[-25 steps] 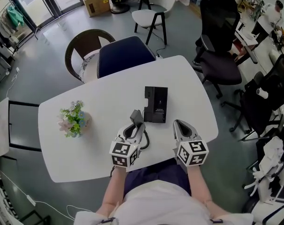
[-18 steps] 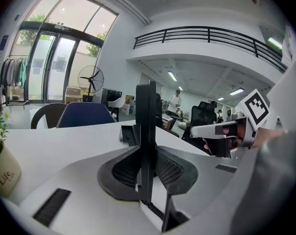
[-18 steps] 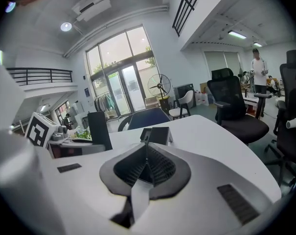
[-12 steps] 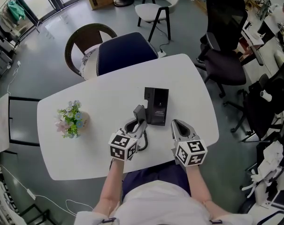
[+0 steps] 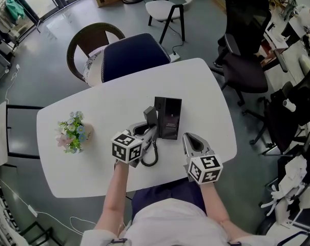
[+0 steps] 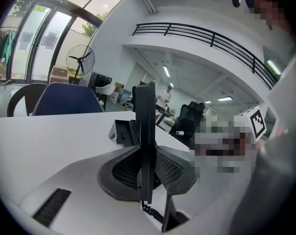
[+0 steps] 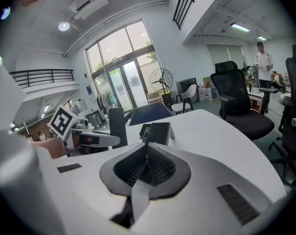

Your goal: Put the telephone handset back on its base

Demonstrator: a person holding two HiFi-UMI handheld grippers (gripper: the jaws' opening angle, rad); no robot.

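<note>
Just beside the base's (image 5: 168,118) left edge, the handset (image 5: 150,115) stood upright, clamped in the left gripper's (image 5: 146,128) fingers. The right gripper's (image 5: 188,138) fingers were together, empty, near the worktop's (image 5: 108,101) front edge. Bare worktop lay beyond the base.

Left gripper (image 5: 148,128): jaws clamped on the handset (image 5: 150,115), tilted forward and down.
Right gripper (image 5: 187,137): jaws together, nothing between them, tilted down.
Forearms (image 5: 115,201): both stretched forward.

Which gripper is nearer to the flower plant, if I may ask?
Left. The left gripper, gripping the handset, sits right of the flower plant; the right gripper lies farther right, past the left one.
</note>
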